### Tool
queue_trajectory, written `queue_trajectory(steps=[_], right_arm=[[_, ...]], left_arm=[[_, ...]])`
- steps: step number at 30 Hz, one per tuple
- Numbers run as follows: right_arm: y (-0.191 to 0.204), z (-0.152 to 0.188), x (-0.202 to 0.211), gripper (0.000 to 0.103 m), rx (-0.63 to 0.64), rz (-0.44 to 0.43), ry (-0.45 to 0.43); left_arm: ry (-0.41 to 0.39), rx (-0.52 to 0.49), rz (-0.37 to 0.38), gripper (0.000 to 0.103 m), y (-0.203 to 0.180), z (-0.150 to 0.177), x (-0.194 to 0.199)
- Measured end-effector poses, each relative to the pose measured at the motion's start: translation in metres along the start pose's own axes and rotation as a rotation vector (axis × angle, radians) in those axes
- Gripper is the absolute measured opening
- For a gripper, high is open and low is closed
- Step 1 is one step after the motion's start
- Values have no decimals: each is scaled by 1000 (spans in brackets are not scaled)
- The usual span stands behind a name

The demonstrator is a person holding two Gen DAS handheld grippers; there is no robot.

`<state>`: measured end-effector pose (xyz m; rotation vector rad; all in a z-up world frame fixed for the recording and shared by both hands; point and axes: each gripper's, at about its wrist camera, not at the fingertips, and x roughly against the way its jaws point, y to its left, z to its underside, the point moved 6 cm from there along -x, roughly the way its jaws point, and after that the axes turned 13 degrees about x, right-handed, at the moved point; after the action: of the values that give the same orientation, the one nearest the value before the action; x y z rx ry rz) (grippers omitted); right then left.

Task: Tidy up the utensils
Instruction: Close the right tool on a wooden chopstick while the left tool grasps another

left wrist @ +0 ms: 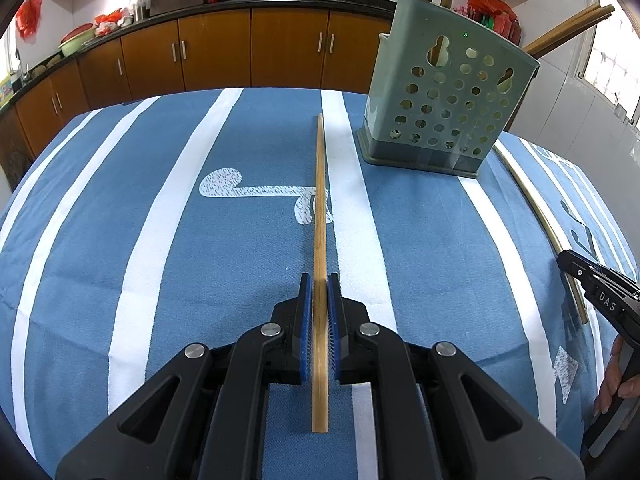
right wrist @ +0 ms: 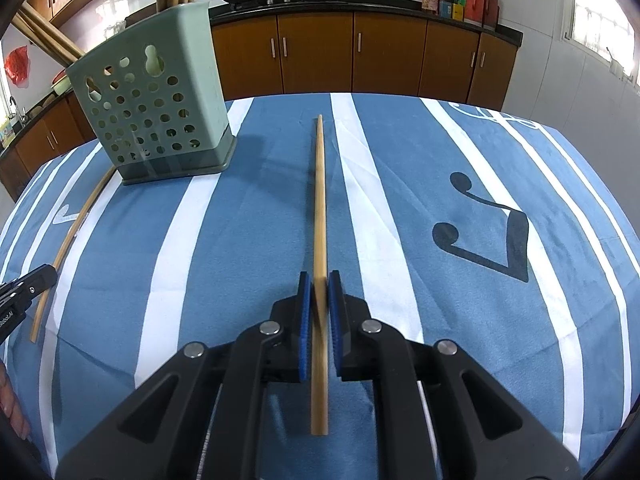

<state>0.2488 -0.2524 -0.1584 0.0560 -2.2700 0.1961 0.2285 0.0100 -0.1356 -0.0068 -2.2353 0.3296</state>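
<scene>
Lighting: bright daylight, even. Source: window (left wrist: 612, 68) at 2 o'clock in both views, blown out w/ glare. Shadows: soft, faint on tabletop (right wrist: 440, 320). Focus: sharp centre; slight blur near bottom. Distortion: strong fisheye bowing, black vignette at corners, esp. 7 & 11 o'clock.

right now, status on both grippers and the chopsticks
Left gripper shut on a chopstick. Right gripper shut on another chopstick. Green holder ahead, path clear.
</scene>
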Motion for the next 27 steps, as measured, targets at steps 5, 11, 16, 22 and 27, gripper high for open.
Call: queue_trajectory(steps=[5, 11, 16, 22, 27], right_arm=[[0, 0, -1, 11, -2, -2, 1], [-3, 4, 2, 11, -21, -22, -4], [-5, 7, 4, 9, -44, -43, -8], [-5, 9, 10, 8, -35, -41, -10], [-12, 4, 37, 8, -46, -42, -81]], left_arm=[[1, 5, 4, 9, 0, 0, 0], [5, 3, 21, 11, 1, 3, 3], [7, -44, 8, 10, -3, 16, 12], [13, -88, 0, 8, -4, 19, 14], [14, -64, 30, 8, 1, 14, 24]])
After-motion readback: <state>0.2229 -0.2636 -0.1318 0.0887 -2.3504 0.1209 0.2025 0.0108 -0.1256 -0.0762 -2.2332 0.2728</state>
